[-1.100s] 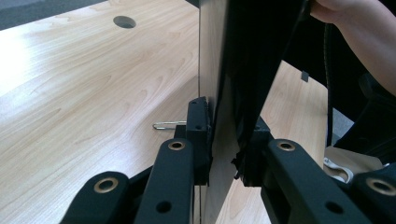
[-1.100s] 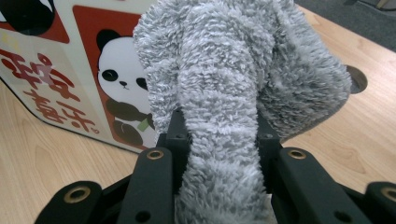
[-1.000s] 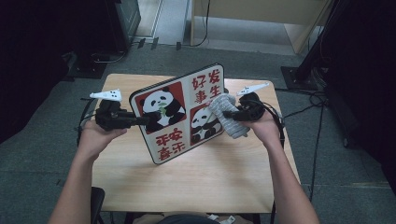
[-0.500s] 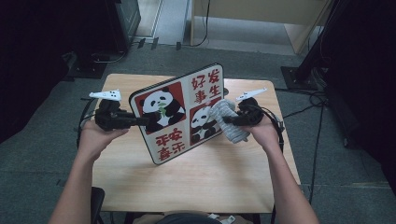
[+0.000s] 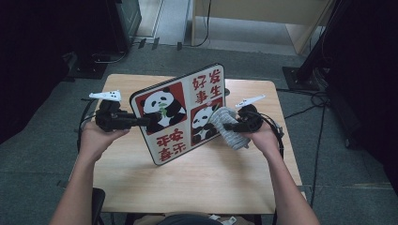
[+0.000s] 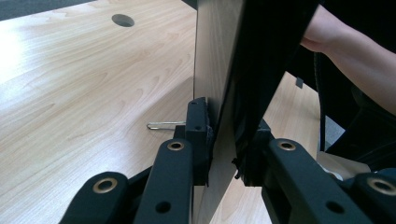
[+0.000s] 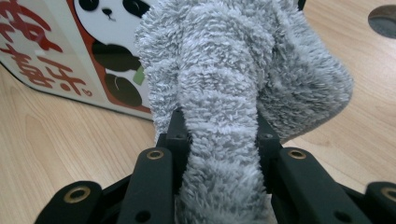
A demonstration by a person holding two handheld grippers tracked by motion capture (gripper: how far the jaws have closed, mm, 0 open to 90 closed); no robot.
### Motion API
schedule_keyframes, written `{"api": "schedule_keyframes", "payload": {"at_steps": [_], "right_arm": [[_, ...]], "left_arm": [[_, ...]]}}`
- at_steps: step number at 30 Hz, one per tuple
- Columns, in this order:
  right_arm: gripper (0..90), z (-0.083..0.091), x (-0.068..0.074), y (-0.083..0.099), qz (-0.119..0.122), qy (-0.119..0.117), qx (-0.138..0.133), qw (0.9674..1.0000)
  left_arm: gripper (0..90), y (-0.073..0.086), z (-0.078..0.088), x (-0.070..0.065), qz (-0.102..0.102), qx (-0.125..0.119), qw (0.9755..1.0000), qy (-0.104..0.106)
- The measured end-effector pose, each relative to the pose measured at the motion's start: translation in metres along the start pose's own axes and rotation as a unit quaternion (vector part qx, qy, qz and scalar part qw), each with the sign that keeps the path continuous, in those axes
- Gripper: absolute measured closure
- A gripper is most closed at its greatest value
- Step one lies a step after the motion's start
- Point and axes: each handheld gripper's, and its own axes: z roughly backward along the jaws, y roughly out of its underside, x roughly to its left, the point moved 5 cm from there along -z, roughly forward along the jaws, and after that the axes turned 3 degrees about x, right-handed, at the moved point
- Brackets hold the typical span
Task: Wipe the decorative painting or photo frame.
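Two claws were busy: the left claw (image 5: 143, 123) clamped the panda board (image 5: 180, 112) upright; the right claw (image 5: 226, 125) pinched a grey cloth (image 5: 228, 129), wiping the board's face. Next probably another pass lower.

Black claws (image 5: 141, 123) w/ brass rivets, white top plates, black cables; bare forearms.

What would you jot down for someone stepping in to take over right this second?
Left gripper: jaws shut on the left edge of the panda board, holding it tilted up with its lower edge on the table.
Right gripper: jaws shut on the grey fluffy cloth, which is against the board's right side, by the lower right panda.
Done: board propped, cloth brought to its face.
Left, probably: wipe across the rest of the printed face, then lay the board down.
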Motion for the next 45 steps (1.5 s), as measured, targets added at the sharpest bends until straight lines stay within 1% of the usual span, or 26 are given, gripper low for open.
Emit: {"api": "schedule_keyframes", "payload": {"at_steps": [5,15,16,21,27,34,36,38,39,41,45], "right_arm": [[68.8,-0.005,0.000,0.005,0.003,0.002,0.005,1.0000],[68.8,-0.016,-0.001,0.017,0.001,-0.002,0.021,0.9998],[68.8,-0.018,-0.002,0.018,0.002,-0.001,0.019,0.9998],[68.8,-0.024,-0.003,0.025,-0.007,-0.006,0.029,0.9995],[68.7,-0.031,-0.004,0.031,-0.002,-0.005,0.038,0.9993],[68.8,-0.035,-0.006,0.037,-0.010,-0.010,0.049,0.9987],[68.8,-0.034,-0.006,0.038,-0.009,-0.011,0.050,0.9986],[69.0,-0.030,-0.004,0.036,-0.015,-0.015,0.045,0.9988],[69.1,-0.028,-0.005,0.034,-0.012,-0.015,0.037,0.9991],[69.2,-0.021,-0.005,0.032,-0.021,-0.017,0.028,0.9992],[69.4,-0.007,-0.001,0.025,-0.026,-0.021,0.010,0.9994]], "left_arm": [[77.9,0.000,0.000,0.000,-0.003,0.000,1.0000,-0.001],[78.2,0.001,0.000,0.000,-0.011,0.001,0.9999,0.000],[78.2,0.001,0.000,0.000,-0.012,0.001,0.9999,0.000],[78.4,0.001,0.000,0.000,-0.015,0.001,0.9999,0.002],[78.4,0.001,0.001,0.000,-0.017,0.001,0.9998,0.004],[78.3,0.001,0.001,0.001,-0.019,-0.002,0.9998,0.007],[78.2,0.001,0.000,0.001,-0.019,-0.002,0.9998,0.007],[78.3,0.001,0.000,0.001,-0.020,-0.003,0.9998,0.007],[78.3,0.001,0.000,0.001,-0.020,-0.003,0.9998,0.007],[78.3,0.001,0.000,0.001,-0.019,-0.004,0.9998,0.007],[78.3,0.001,0.000,0.000,-0.020,-0.005,0.9998,0.007]]}}
